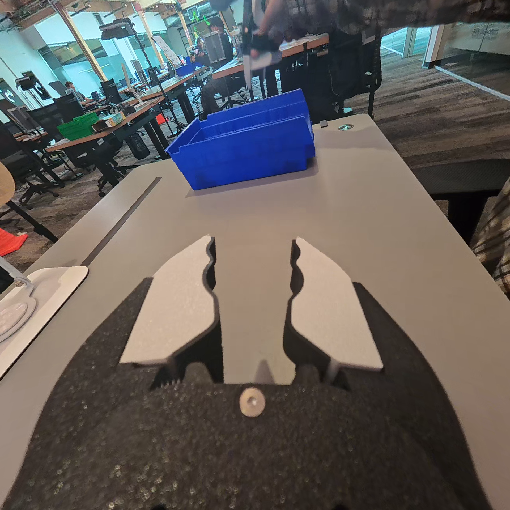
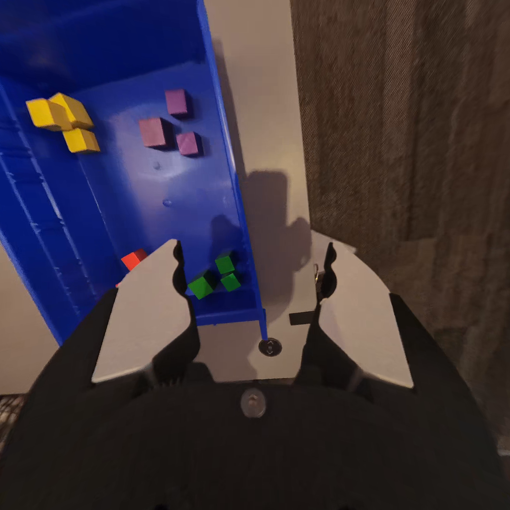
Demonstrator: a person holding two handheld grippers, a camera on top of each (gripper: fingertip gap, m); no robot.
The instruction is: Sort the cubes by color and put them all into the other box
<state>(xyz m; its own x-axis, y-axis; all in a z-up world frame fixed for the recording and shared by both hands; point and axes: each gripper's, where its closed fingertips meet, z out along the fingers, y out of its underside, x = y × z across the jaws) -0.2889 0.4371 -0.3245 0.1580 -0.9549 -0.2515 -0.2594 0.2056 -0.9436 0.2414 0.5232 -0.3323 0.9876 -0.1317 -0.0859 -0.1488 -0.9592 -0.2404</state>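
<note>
Two blue boxes [image 1: 242,157] stand close together at the far end of the grey table. My left gripper [image 1: 253,238] is open and empty, low over the table well short of them. In the right wrist view I look down into one blue box [image 2: 229,154]. It holds three yellow cubes [image 2: 60,116], three purple cubes [image 2: 153,132], three green cubes [image 2: 202,285] and a red cube [image 2: 133,259] partly hidden by my left finger. My right gripper [image 2: 252,244] is open and empty above the box's near right corner. It also shows blurred above the boxes in the left wrist view [image 1: 259,60].
The grey table [image 1: 303,220] ends at the right, with carpet floor [image 2: 400,138] beyond. A white base plate [image 1: 47,292] lies at the table's left edge. A round black button [image 2: 270,347] sits by the box corner. A plaid sleeve [image 1: 494,248] is at the right.
</note>
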